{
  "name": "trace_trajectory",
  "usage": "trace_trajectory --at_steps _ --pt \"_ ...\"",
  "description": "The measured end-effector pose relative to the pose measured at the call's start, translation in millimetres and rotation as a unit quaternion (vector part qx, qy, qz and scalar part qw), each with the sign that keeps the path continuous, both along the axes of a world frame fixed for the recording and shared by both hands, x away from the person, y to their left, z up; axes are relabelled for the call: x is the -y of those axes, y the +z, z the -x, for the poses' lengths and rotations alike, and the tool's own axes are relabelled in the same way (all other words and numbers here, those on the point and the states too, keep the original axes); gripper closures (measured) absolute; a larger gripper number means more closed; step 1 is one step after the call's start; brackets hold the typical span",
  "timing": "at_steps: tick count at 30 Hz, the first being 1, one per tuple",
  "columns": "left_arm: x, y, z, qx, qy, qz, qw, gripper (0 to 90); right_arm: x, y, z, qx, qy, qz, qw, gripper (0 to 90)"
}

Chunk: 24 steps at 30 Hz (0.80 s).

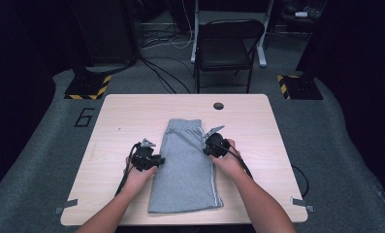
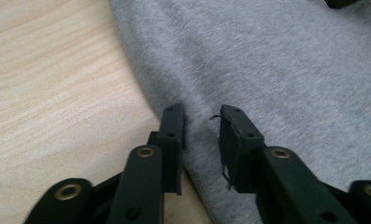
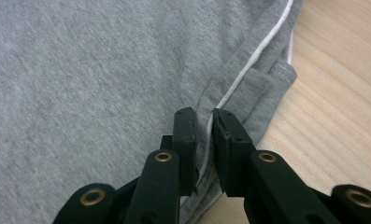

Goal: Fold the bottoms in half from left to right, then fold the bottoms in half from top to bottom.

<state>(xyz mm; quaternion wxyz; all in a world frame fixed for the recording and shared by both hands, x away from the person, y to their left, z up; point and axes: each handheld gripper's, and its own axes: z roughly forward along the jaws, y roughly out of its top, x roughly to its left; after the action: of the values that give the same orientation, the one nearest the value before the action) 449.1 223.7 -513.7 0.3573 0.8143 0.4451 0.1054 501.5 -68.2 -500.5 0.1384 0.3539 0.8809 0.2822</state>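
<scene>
Grey shorts point(image 1: 187, 165) with white piping lie flat in the middle of the wooden table point(image 1: 127, 116), waistband at the far end. My left gripper point(image 1: 157, 160) rests at the shorts' left edge. In the left gripper view its jaws point(image 2: 201, 122) stand apart, one on each side of the cloth's edge point(image 2: 192, 140), and the pads do not press on it. My right gripper point(image 1: 207, 146) is at the right edge. In the right gripper view its jaws point(image 3: 203, 122) are nearly together, pinching a fold of the shorts point(image 3: 103, 84) along the white-piped seam point(image 3: 248, 65).
A round cable hole point(image 1: 218, 106) sits in the table's far side. A black folding chair point(image 1: 226, 46) stands behind the table. Bare wood lies left and right of the shorts. Cables trail from both grippers towards the near edge.
</scene>
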Motion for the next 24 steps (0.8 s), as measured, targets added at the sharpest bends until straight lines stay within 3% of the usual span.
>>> trace_trajectory --at_steps 3,6,12,16,24 --pt "0.2 -1.3 0.6 -0.002 -0.001 0.01 0.9999 81.2 0.4 -0.4 -0.3 -0.002 0.0 -0.004 1.0 79.4" --pt "0.7 -1.4 1.3 -0.007 0.001 0.015 0.9999 84.6 0.3 0.2 0.1 -0.004 0.001 -0.002 1.0 79.6" --pt "3.4 1.0 4.7 -0.011 -0.007 -0.003 0.9999 86.2 1.7 1.0 2.1 -0.008 0.003 -0.003 1.0 80.8" --pt "-1.1 2.1 7.1 -0.029 -0.012 0.007 0.9995 86.4 1.8 1.5 5.9 -0.011 0.005 -0.002 0.9999 81.7" --pt "-0.9 3.0 12.2 -0.028 -0.012 0.004 0.9995 85.6 11.2 1.8 14.3 -0.023 0.008 -0.016 0.9996 82.1"
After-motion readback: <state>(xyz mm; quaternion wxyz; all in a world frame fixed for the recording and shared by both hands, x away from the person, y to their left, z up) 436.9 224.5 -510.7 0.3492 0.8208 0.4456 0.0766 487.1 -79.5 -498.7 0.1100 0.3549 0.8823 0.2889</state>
